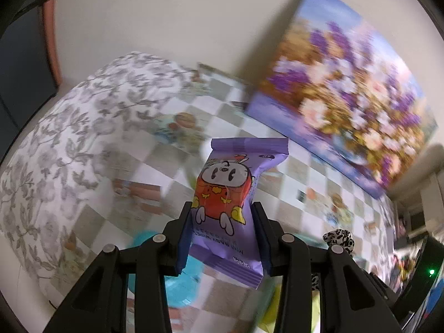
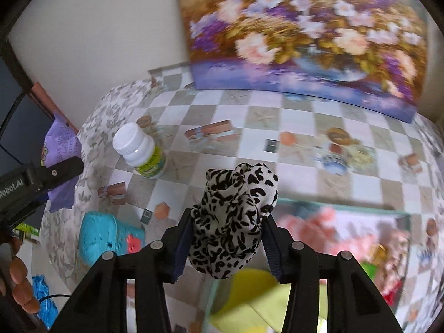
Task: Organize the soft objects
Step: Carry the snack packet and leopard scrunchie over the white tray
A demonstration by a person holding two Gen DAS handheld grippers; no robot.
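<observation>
My left gripper (image 1: 223,215) is shut on a purple pack of baby wipes (image 1: 231,194) with a cartoon figure, held up above the checked tablecloth (image 1: 277,138). My right gripper (image 2: 227,222) is shut on a black-and-white leopard-print scrunchie (image 2: 236,211), also lifted off the table. In the right wrist view the left gripper (image 2: 55,170) shows at the left edge with the purple pack (image 2: 62,152) in it. The scrunchie (image 1: 340,237) peeks in at the right of the left wrist view.
A white bottle (image 2: 140,149) with a green label stands on the tablecloth (image 2: 249,116). A turquoise soft toy (image 2: 102,236) lies at the left, a yellow-green item (image 2: 249,299) below the gripper, a pink-patterned box (image 2: 347,238) at the right. A flower painting (image 2: 305,33) leans on the wall.
</observation>
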